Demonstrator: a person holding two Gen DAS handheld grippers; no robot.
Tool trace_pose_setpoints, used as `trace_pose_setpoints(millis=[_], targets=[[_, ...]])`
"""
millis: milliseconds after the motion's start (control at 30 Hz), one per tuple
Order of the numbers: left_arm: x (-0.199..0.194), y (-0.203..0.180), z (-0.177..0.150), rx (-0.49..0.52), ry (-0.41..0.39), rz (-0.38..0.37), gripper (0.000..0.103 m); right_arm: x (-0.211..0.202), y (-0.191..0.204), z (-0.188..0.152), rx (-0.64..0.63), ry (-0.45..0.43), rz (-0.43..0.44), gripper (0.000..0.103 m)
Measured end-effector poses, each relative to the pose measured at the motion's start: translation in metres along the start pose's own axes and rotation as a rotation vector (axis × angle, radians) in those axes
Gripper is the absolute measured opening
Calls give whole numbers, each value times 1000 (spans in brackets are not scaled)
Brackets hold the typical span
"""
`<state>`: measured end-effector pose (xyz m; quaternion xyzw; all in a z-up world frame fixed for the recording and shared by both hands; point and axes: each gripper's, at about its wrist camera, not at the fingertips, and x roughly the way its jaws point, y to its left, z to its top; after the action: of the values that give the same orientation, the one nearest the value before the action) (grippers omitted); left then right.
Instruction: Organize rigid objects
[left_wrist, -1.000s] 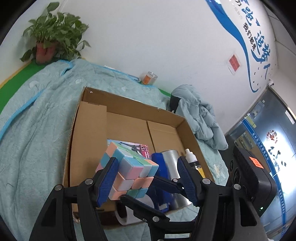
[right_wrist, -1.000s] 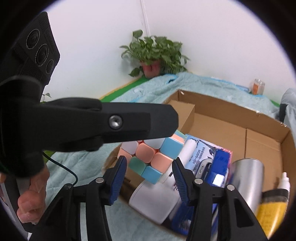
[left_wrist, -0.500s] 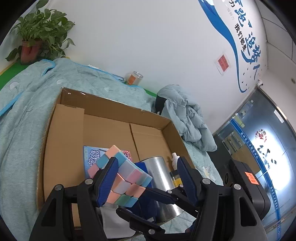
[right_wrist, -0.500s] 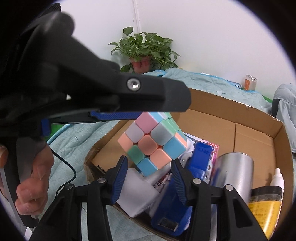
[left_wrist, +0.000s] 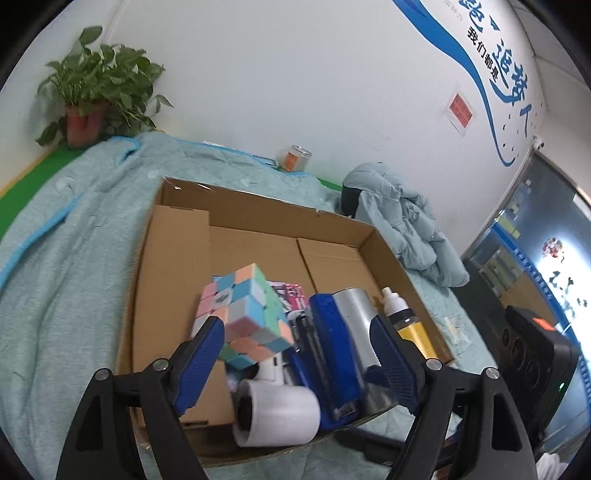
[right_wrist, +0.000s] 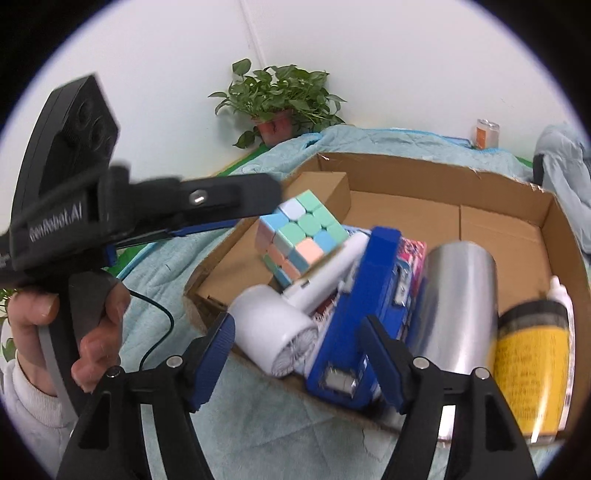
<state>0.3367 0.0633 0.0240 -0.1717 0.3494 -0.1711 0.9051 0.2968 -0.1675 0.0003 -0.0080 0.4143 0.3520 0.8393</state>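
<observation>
Both your grippers' jaws are opening w/ nothing pinched now, so the cube (left_wrist: 246, 314) has dropped free, resting in the box (left_wrist: 258, 214) just ahead of left gripper (left_wrist: 299, 354) — drop-off looks done.

Each wrist camera sits just behind its own claw, looking forward and downward between the fingers at close range. Both views share the cardboard box (left_wrist: 258, 206) ahead, with the pastel cube (right_wrist: 301, 236) inside it.
</observation>
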Motion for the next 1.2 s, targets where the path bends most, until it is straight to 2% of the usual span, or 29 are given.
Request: trace_pose_setpoints(millis=[100,133,167,200,267,300,367,533,700,867,1200], targets=[[-18,-7,-12,24,-43,40,81,-13,-1,-13,-11,-17,-36,79],[-27,-14,-17,45,-76,66,87,-20,1,-19,-22,-28,-63,81],[-38,-23,-24,75,-125,100,99,-28,2,-27,-33,-43,-99,82],[-48,-31,-31,99,-172,126,102,-34,4,-34,-36,-56,-134,83],[-65,-51,-48,158,-257,176,103,-48,7,-45,-24,-79,-230,85],[-70,-63,-58,185,-268,212,103,-51,4,-45,-18,-86,-254,85],[-73,-77,-71,193,-267,250,103,-63,9,-55,-1,-117,-321,85],[-78,-109,-107,180,-272,316,103,-72,8,-58,21,-139,-397,85],[-78,-133,-126,191,-246,334,103,-85,0,-66,41,-138,-423,85],[-82,-148,-131,189,-248,335,103,-97,-6,-74,50,-142,-440,85],[-86,-151,-136,186,-229,343,103,-105,-6,-84,58,-149,-458,85]])
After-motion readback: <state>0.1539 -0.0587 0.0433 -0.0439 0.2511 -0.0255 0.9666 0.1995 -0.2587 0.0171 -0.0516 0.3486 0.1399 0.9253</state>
